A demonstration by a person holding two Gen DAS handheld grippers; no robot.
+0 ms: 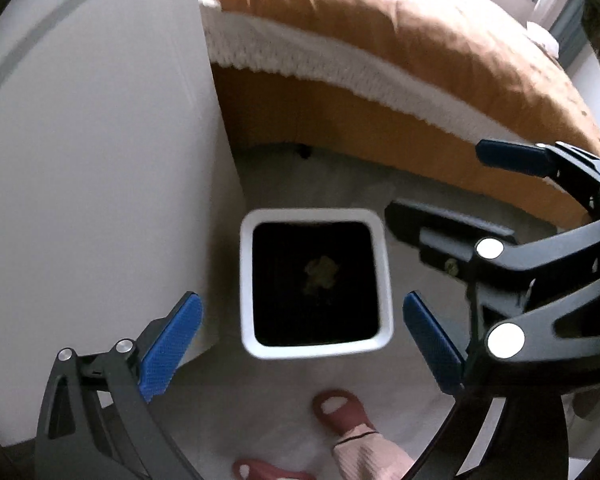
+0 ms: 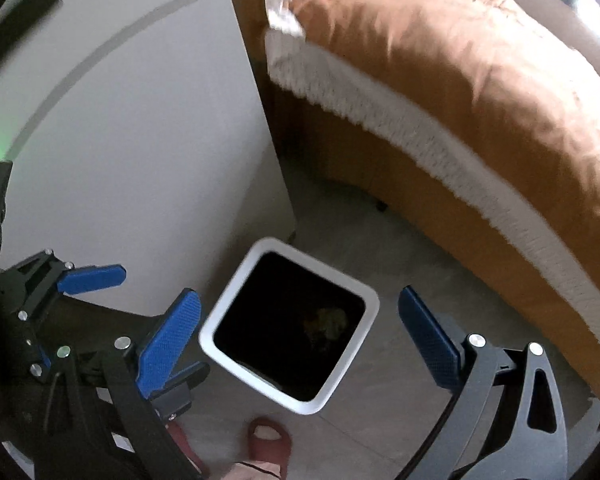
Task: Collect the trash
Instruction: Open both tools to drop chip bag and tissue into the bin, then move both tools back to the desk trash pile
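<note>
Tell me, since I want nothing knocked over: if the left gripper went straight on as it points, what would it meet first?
Probably the open mouth of the white trash bin; the open left gripper frames it, nothing between. Depth is unclear.

You find no readable text, label, brand, number or sign in either wrist view; motion blur softens every face in view.
</note>
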